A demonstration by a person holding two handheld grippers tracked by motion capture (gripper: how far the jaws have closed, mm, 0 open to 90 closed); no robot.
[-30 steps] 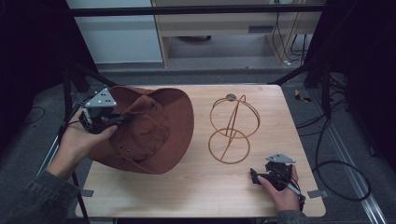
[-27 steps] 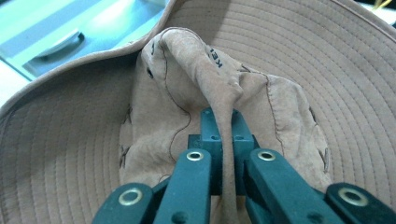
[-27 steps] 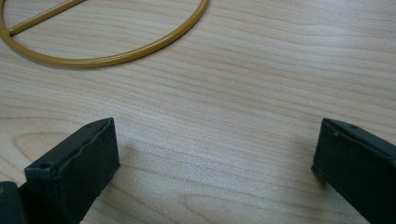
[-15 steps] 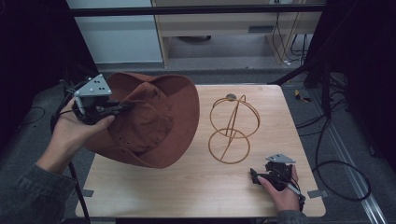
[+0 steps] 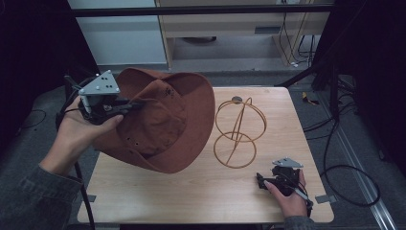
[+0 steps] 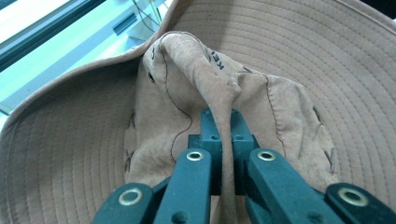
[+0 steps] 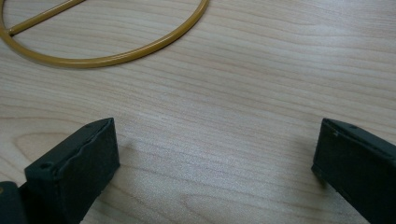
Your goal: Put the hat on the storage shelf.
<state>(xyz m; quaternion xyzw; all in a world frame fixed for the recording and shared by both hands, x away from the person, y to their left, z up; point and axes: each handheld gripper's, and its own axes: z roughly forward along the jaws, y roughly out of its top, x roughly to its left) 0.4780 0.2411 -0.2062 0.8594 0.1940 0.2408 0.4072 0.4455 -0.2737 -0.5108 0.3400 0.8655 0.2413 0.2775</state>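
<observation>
A brown wide-brimmed hat (image 5: 167, 120) hangs tilted above the table's left half, its lower brim close to the wood. My left gripper (image 5: 131, 104) is shut on a fold of the hat's crown. In the left gripper view, the pinched fold of the hat (image 6: 210, 88) runs up between the closed jaws of that gripper (image 6: 223, 140). A gold wire hat stand (image 5: 239, 132) stands upright just right of the hat. My right gripper (image 5: 262, 181) rests low on the table's front right, jaws wide apart over bare wood (image 7: 215, 154), with the stand's base ring (image 7: 116, 56) ahead.
The wooden table (image 5: 201, 196) has free room along its front edge and at its right side. Cables (image 5: 335, 158) lie on the floor to the right. A cabinet and shelving stand behind the table.
My left gripper has lifted the hat higher and carried it a little toward the stand, tilting the brim up. The right gripper has stayed put.
</observation>
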